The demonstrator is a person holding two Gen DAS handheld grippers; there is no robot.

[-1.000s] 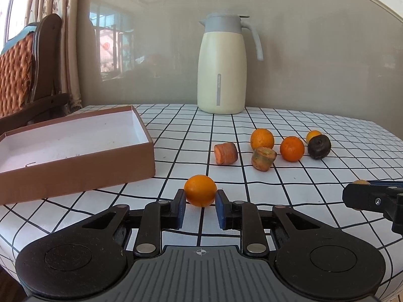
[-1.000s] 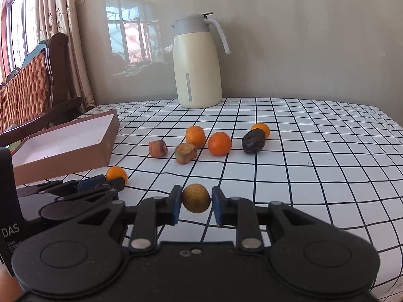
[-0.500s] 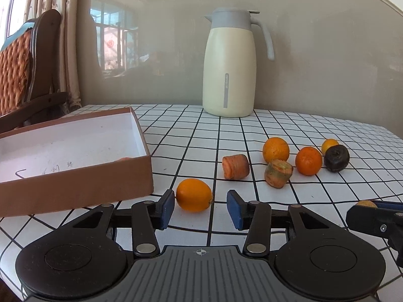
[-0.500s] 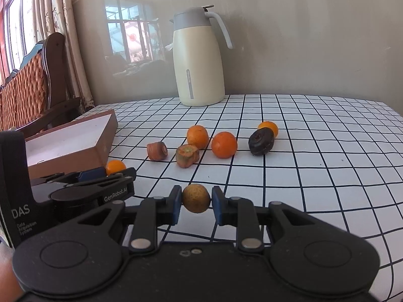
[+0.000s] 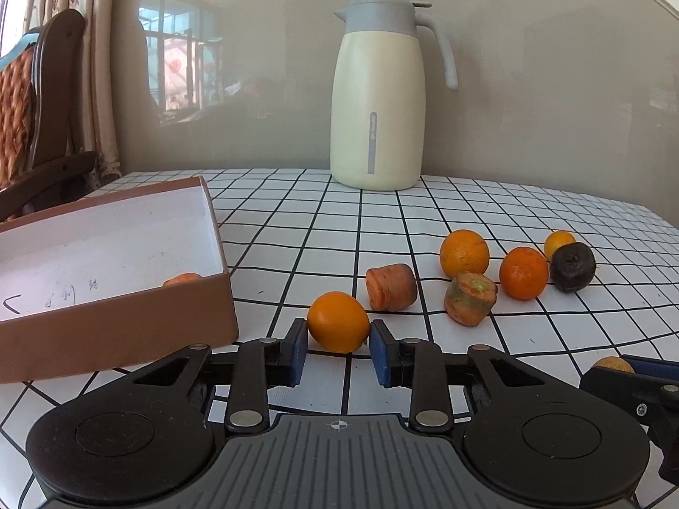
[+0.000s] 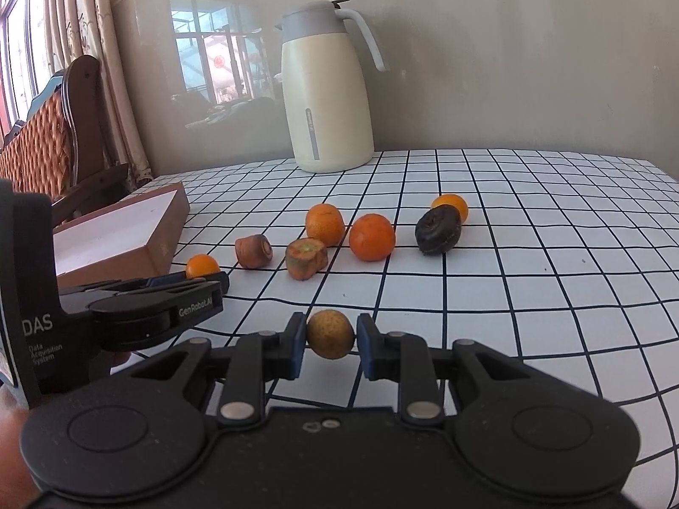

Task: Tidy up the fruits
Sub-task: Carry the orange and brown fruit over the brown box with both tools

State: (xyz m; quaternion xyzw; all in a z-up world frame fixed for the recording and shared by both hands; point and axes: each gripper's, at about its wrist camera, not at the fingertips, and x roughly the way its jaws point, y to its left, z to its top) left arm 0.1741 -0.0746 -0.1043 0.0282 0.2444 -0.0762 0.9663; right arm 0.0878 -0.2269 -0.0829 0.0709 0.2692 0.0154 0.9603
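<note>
Left gripper [image 5: 338, 350]: jaws spread, blue pads flanking a small orange [image 5: 338, 321] that sits on the checked tablecloth [image 5: 297, 229]. Whether the pads touch its skin cannot be told; the right pad shows a slight gap.

Right gripper [image 6: 330, 344]: clamped on a dull brownish-yellow round fruit [image 6: 330, 333], both pads pressed to its sides, the fruit held just above the cloth.

Brown cardboard box [image 5: 127, 322]: open, white inside, ahead and left of the left gripper, its near corner just beside the left finger. An orange-coloured piece [image 5: 182, 279] shows above its near wall, inside the box.

Carrot stub [image 5: 391, 286]: lying on its side just beyond the small orange, slightly right.

Second carrot stub [image 5: 470, 303]: greenish cut top, further right, near a larger orange [image 5: 464, 253] behind it.

Tangerine [image 5: 523, 272]: right of the second stub, near a dark, nearly black fruit [image 5: 572, 266]; a small yellow-orange fruit [image 5: 559, 242] sits behind the dark one, touching or nearly so.

Cream thermos jug [image 5: 377, 97]: grey lid and handle, upright at the far edge of the table, well beyond the fruit.

Wooden chair [image 6: 63, 135]: far left, beside the curtain [image 6: 106, 42].
</note>
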